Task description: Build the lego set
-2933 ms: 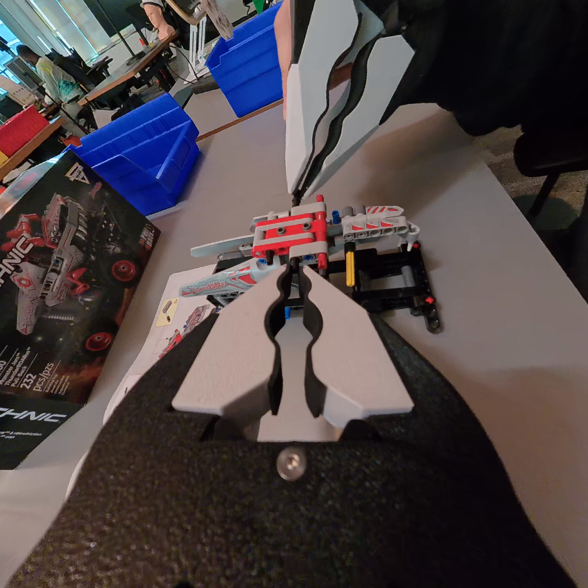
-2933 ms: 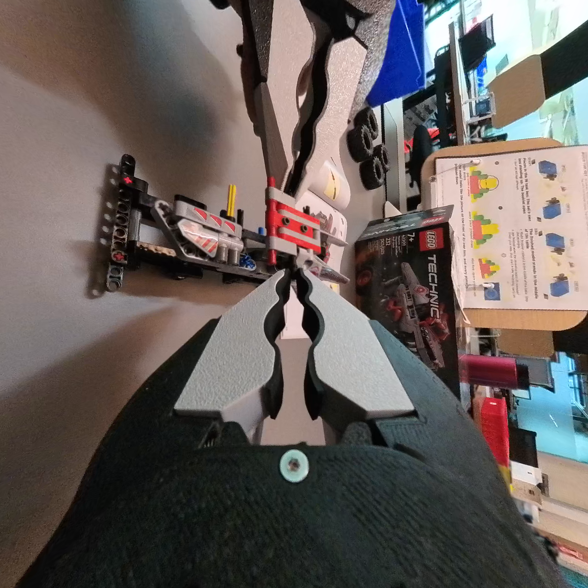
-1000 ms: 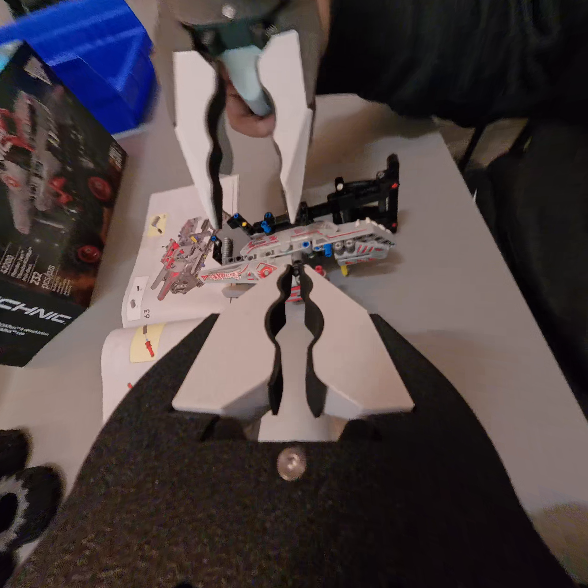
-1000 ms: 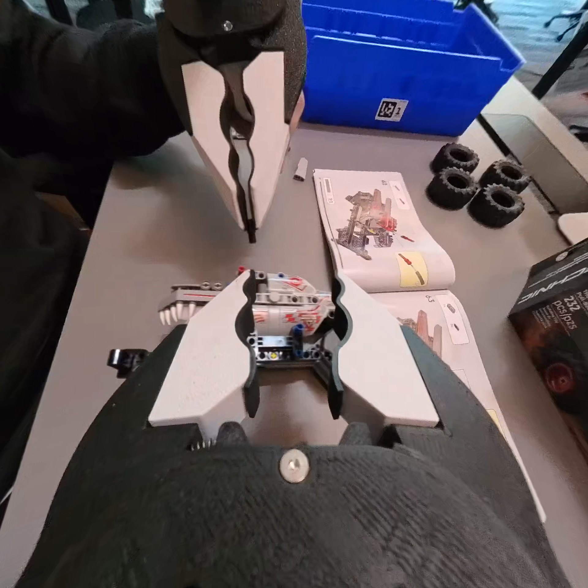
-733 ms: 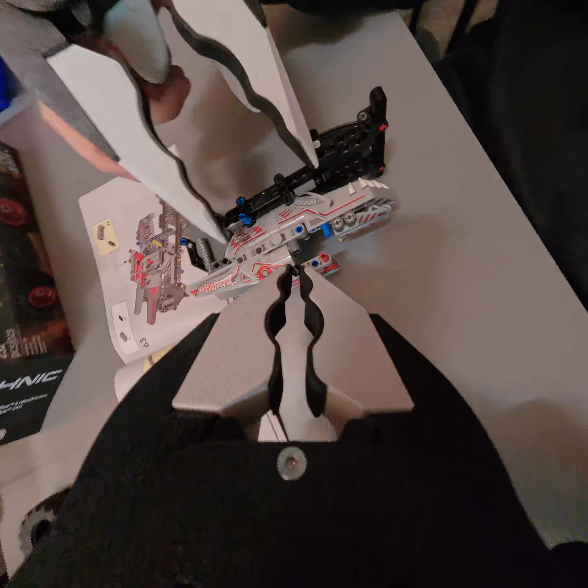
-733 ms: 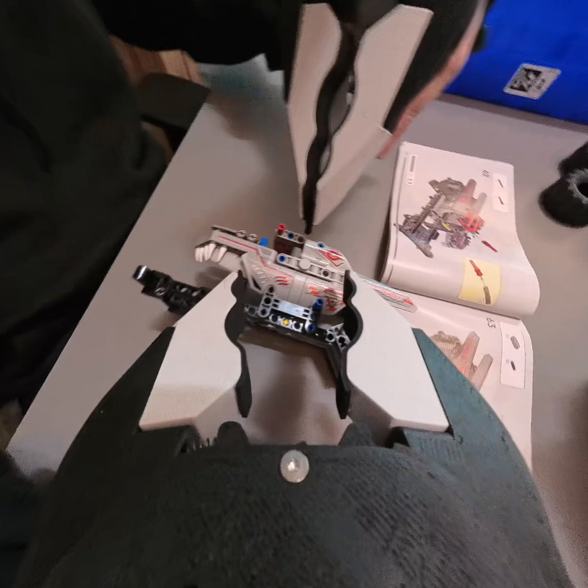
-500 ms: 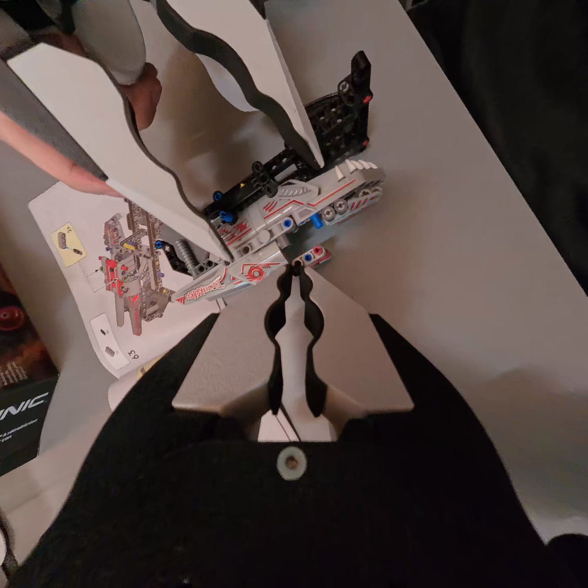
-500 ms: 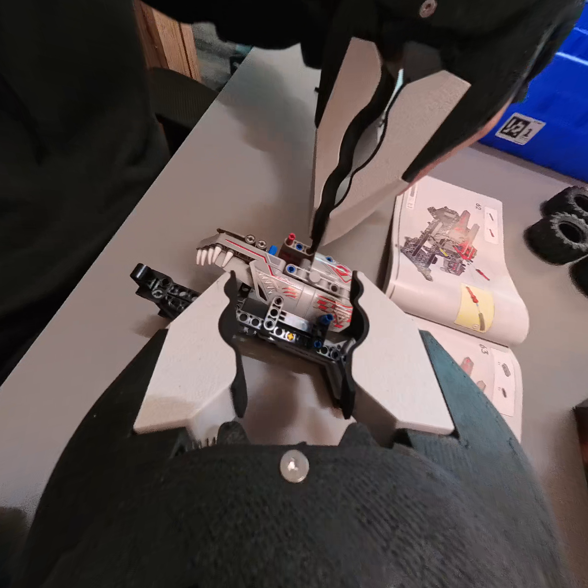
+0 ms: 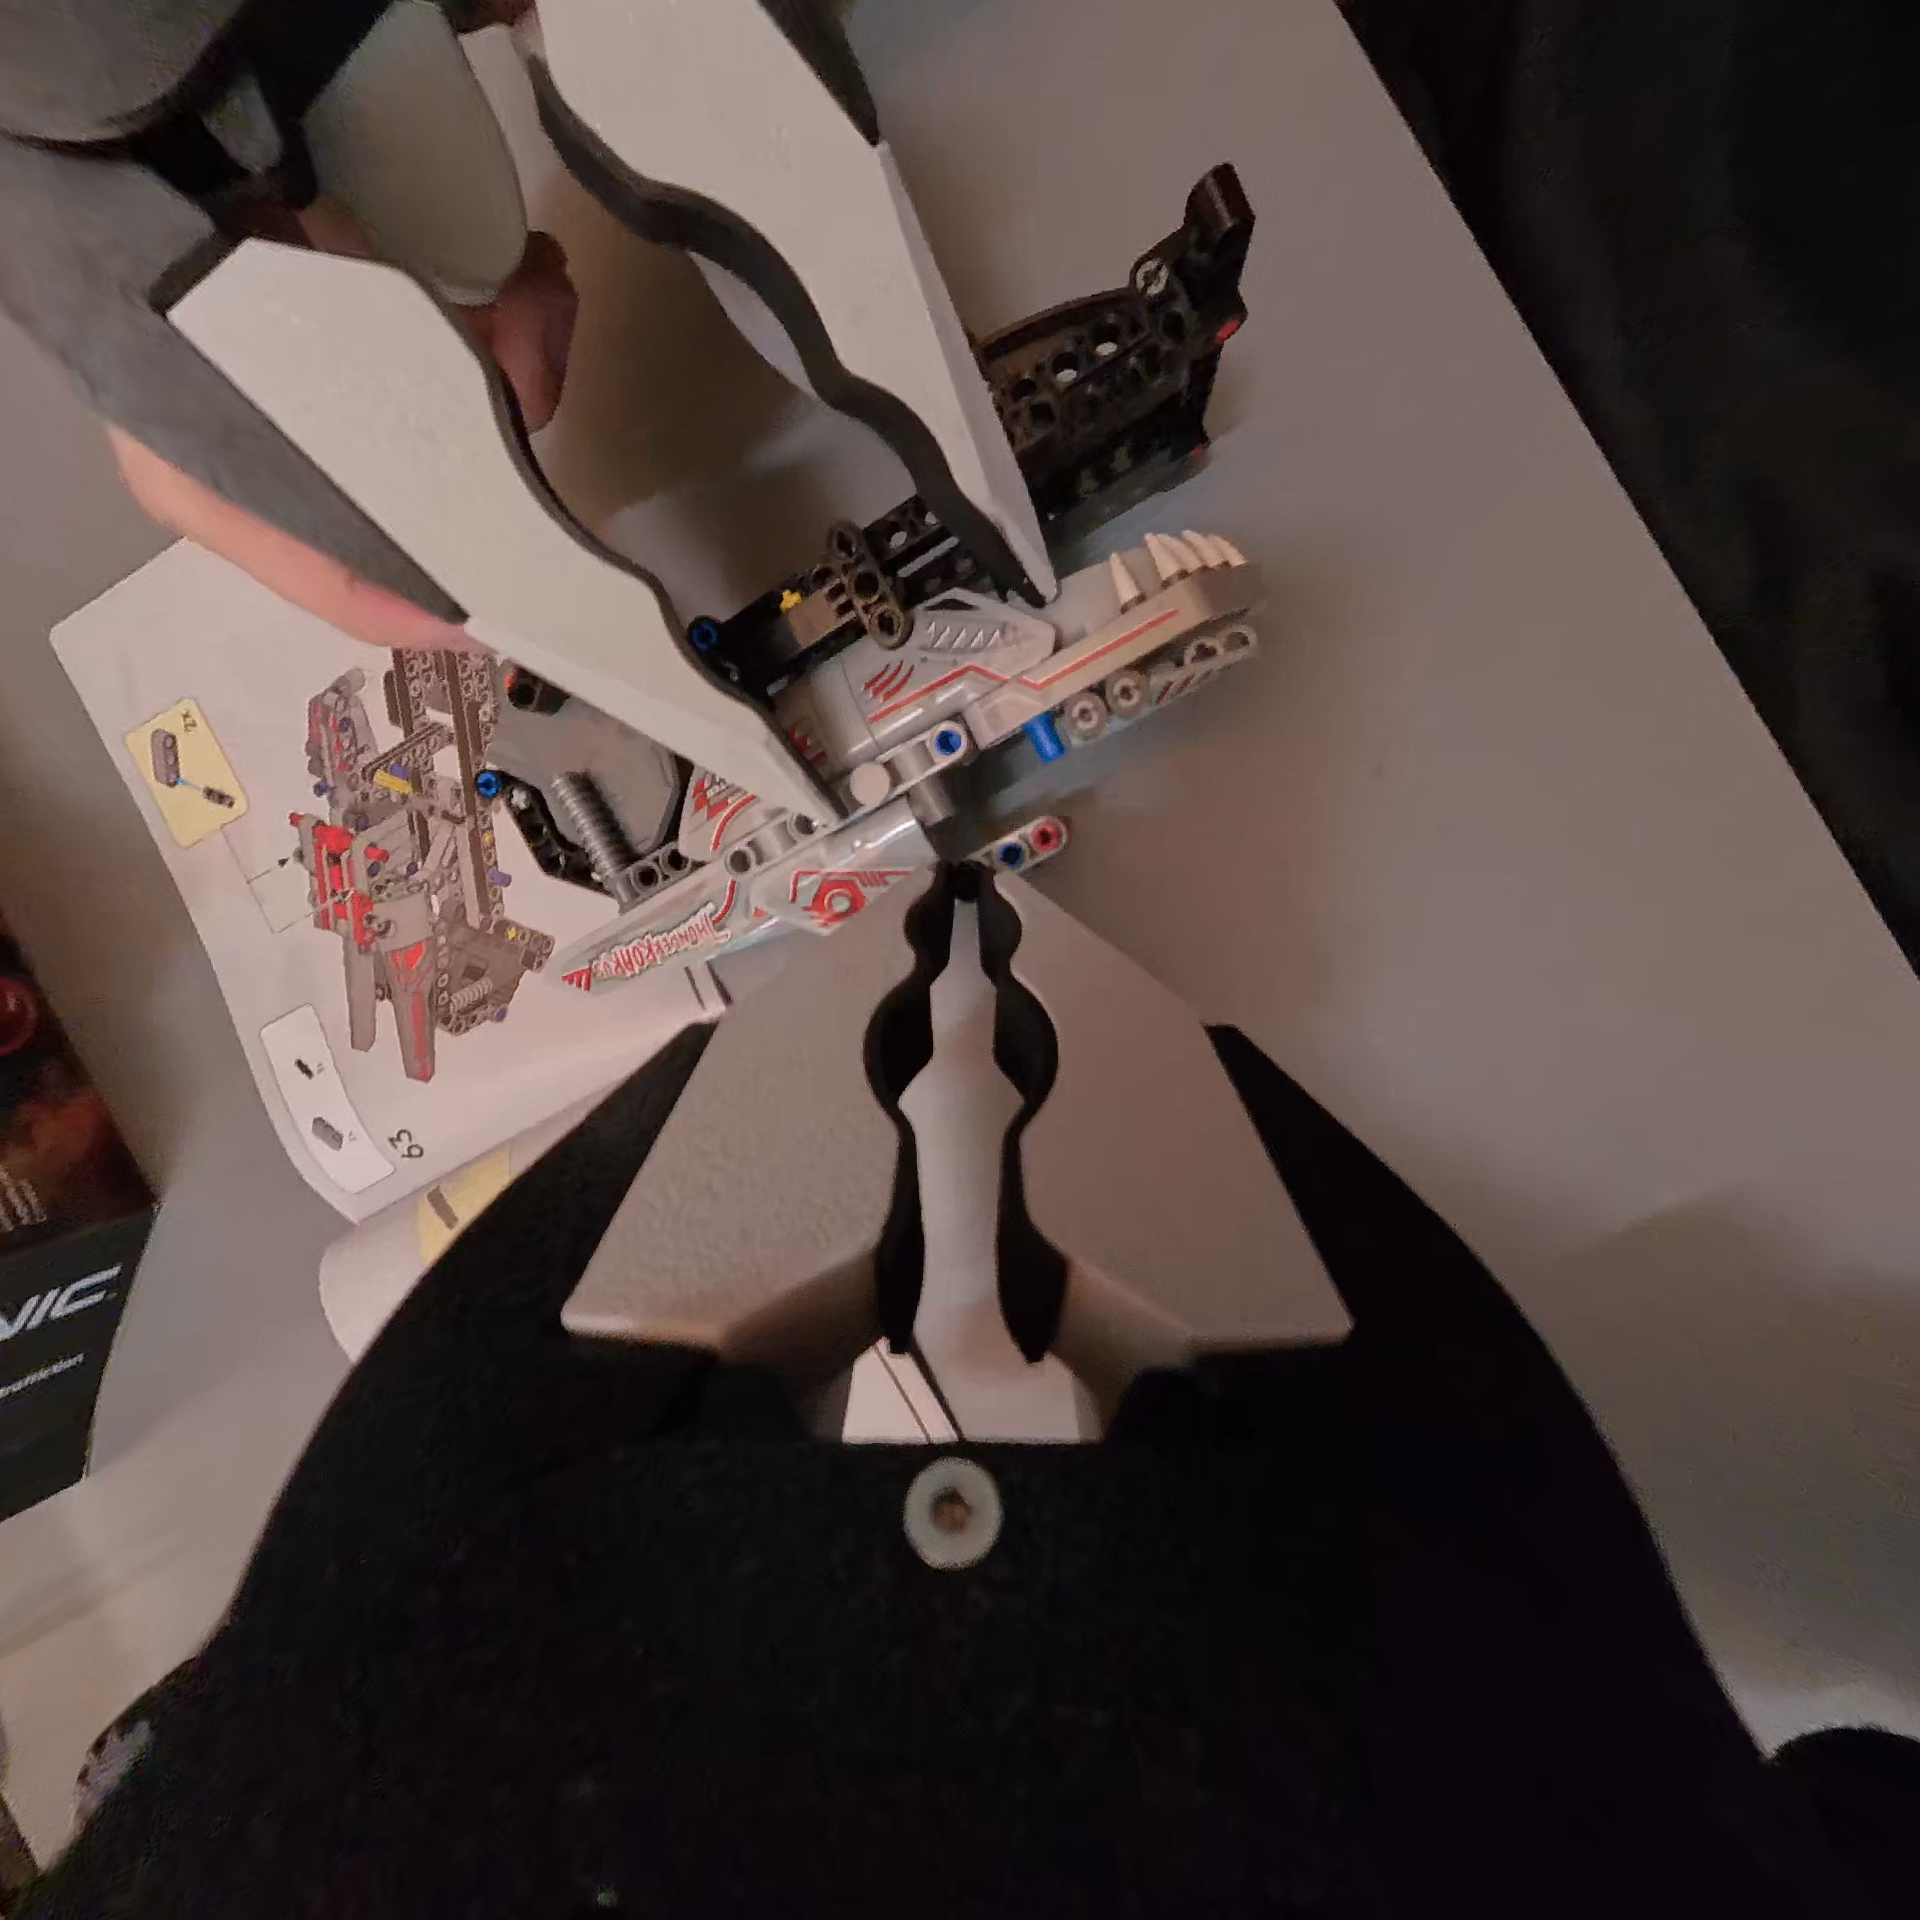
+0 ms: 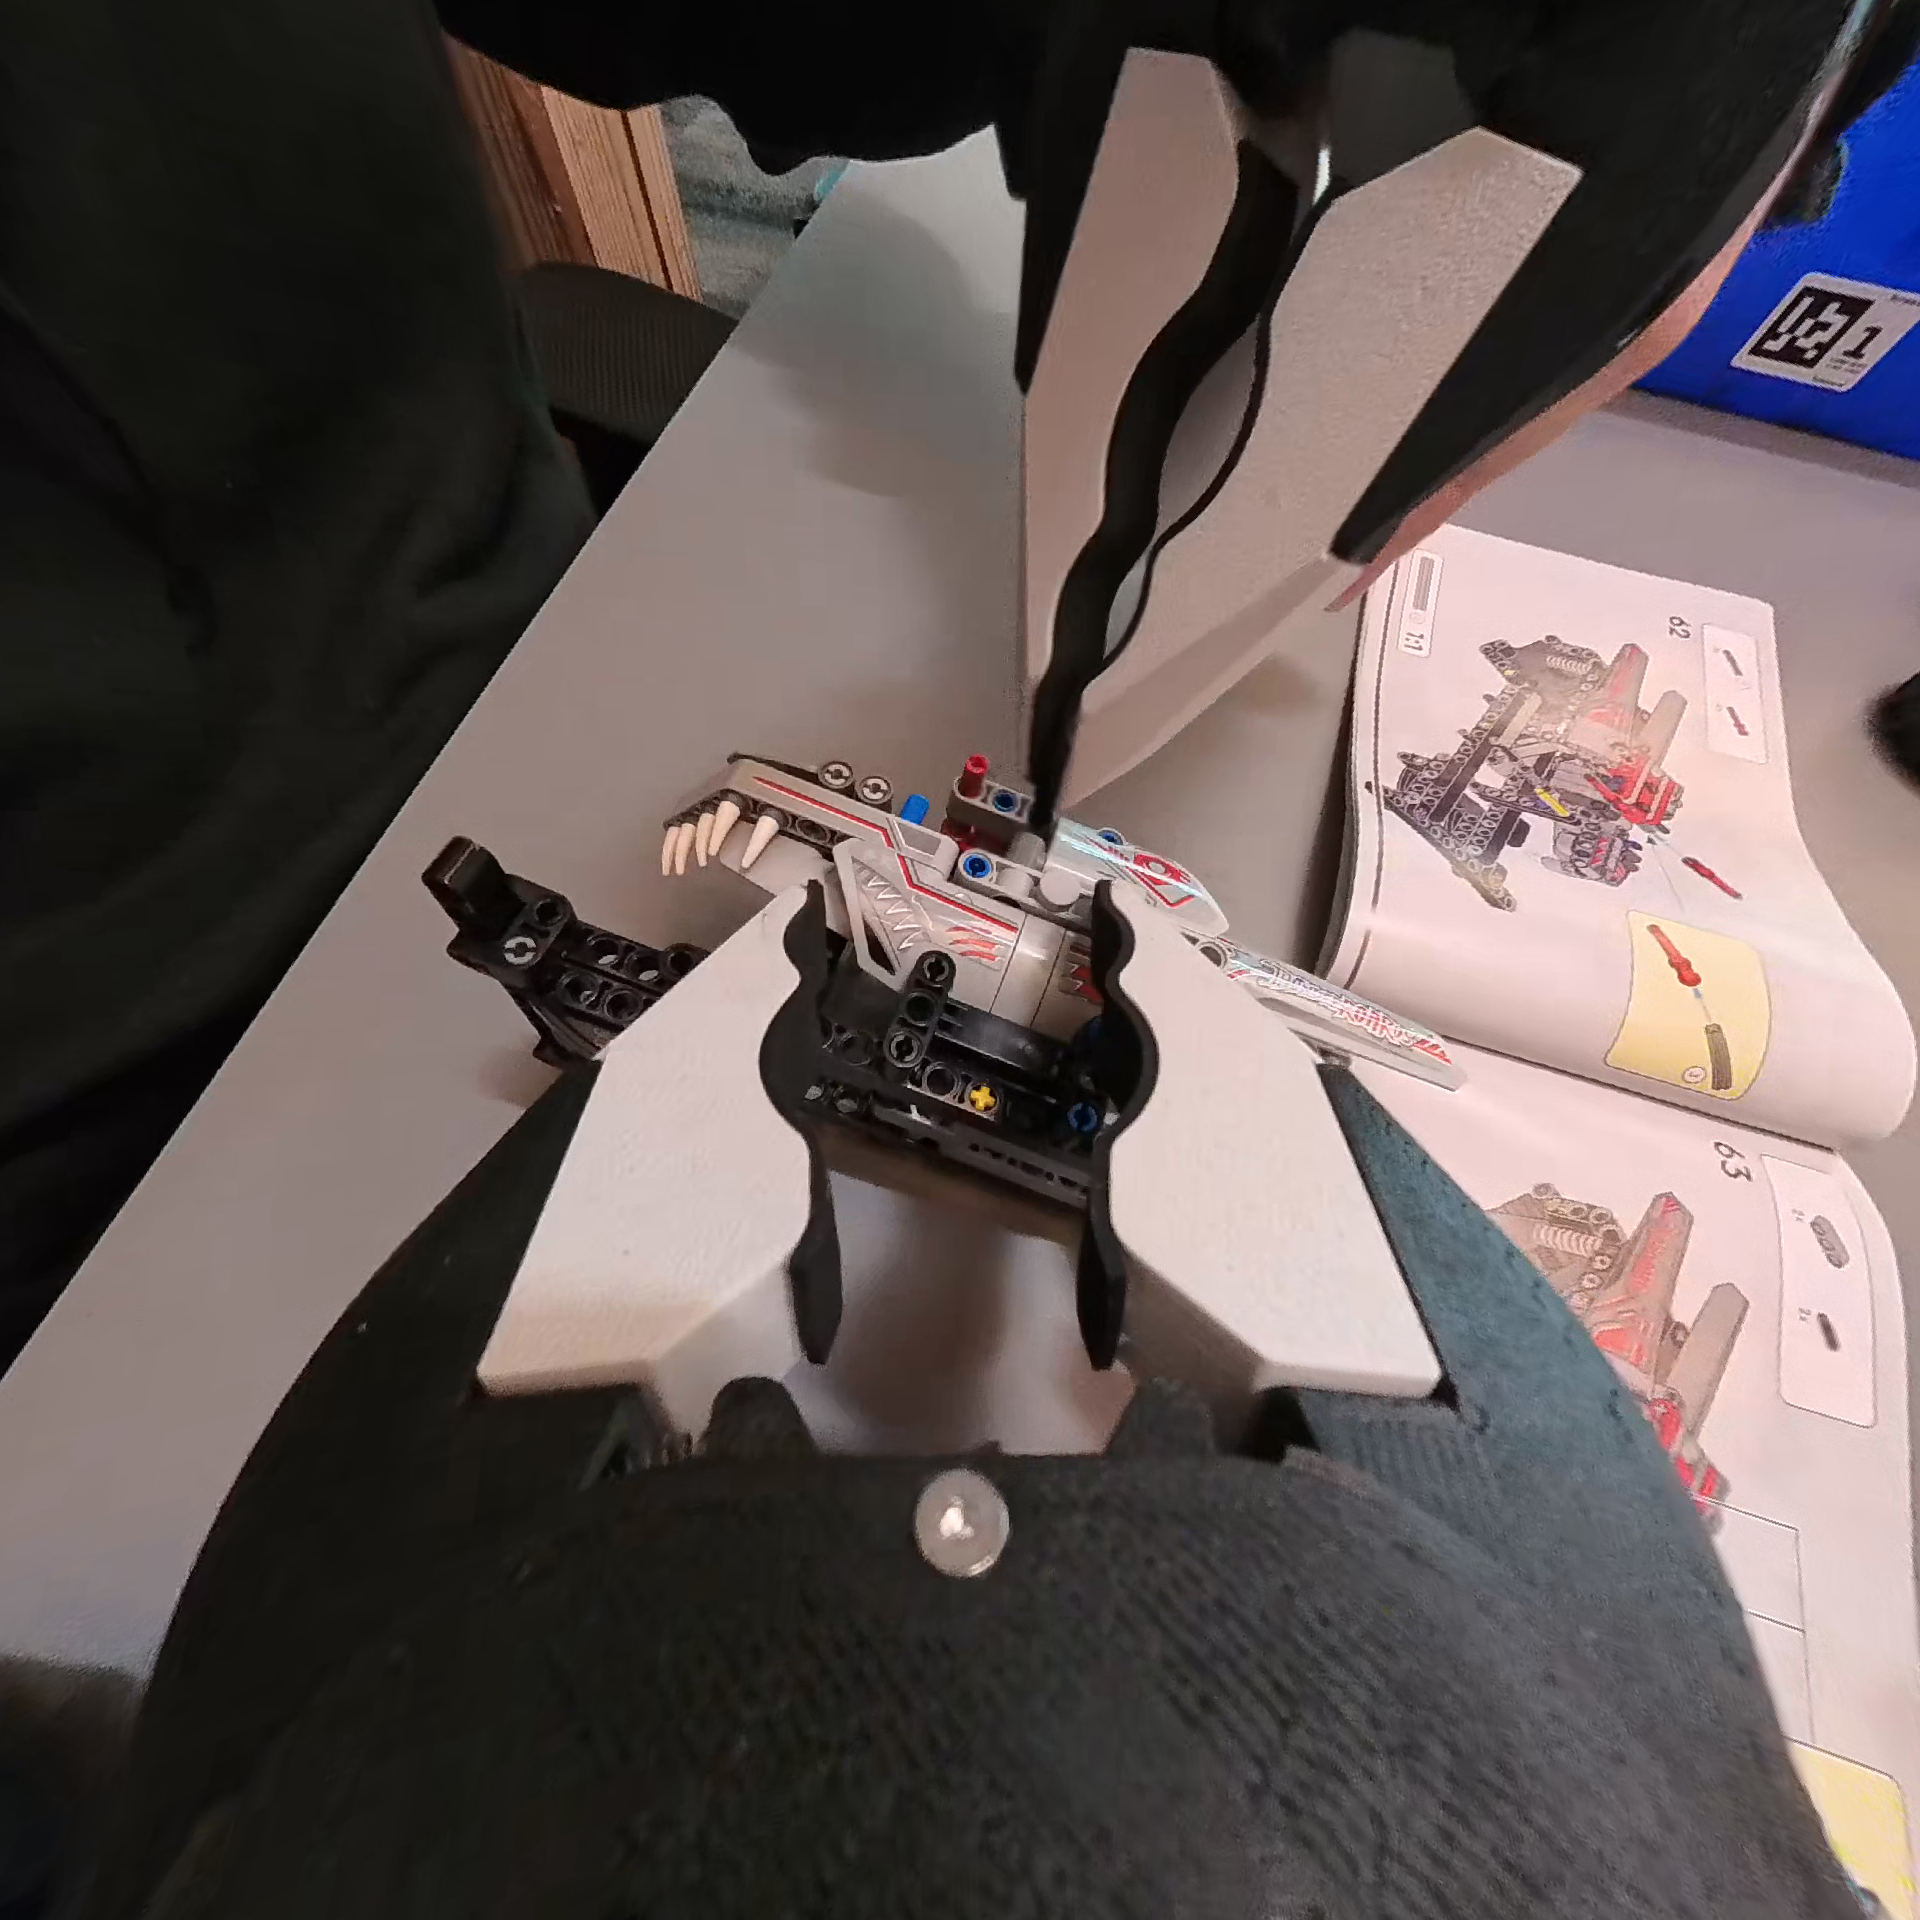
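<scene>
The left gripper (image 9: pixel 961 888) reaches up from the bottom of its own view, fingers pressed together with only a thin slit between the tips at frame centre. In the right wrist view it (image 10: pixel 1044 805) comes down from the top, tilted, tips meeting near the middle. The right gripper (image 10: pixel 951 935) rises from the bottom of its view with fingers set apart, a wide gap between the tips. In the left wrist view it (image 9: pixel 930 707) slants in from the upper left, fingers spread. A hand (image 9: pixel 520 343) shows behind it at upper left.
</scene>
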Tool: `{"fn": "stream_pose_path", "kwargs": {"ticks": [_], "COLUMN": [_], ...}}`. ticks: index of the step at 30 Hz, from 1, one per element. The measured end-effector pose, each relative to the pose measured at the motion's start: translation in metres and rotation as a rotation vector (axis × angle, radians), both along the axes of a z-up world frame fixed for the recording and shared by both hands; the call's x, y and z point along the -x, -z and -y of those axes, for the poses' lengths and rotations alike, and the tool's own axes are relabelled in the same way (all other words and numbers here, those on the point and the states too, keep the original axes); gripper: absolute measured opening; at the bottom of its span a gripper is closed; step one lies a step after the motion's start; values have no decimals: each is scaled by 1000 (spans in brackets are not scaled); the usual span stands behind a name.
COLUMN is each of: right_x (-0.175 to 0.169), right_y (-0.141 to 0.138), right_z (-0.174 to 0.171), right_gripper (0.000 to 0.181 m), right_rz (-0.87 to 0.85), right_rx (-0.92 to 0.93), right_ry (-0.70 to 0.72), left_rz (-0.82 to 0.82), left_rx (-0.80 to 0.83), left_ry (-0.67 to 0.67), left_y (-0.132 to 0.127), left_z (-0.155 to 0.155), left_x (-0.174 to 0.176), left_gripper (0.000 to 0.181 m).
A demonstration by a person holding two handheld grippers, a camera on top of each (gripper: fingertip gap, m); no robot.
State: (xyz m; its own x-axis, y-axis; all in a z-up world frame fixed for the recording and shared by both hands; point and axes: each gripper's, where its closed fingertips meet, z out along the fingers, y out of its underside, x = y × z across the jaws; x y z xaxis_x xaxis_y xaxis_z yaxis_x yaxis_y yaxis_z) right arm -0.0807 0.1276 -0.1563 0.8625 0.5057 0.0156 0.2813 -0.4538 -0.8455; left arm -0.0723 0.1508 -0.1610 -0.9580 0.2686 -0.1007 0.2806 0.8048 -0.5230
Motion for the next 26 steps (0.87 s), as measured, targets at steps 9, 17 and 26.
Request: {"fn": "stream_pose_path", "kwargs": {"ticks": [9, 17, 26], "right_x": [-1, -2, -3], "right_y": [0, 0, 1], "right_z": [-2, -1, -1], "right_gripper": [47, 47, 47], "right_rz": [-30, -46, -47], "right_rx": [-29, -34, -37], "right_ry": [19, 28, 30], "left_rz": [21, -99, -121], "left_rx": [28, 4, -121], "left_ry": [-20, -179, -271], "left_y": [1, 2, 2], "left_z": [0, 0, 0], "left_x": [1, 0, 0], "left_gripper": [2, 2, 2]}}
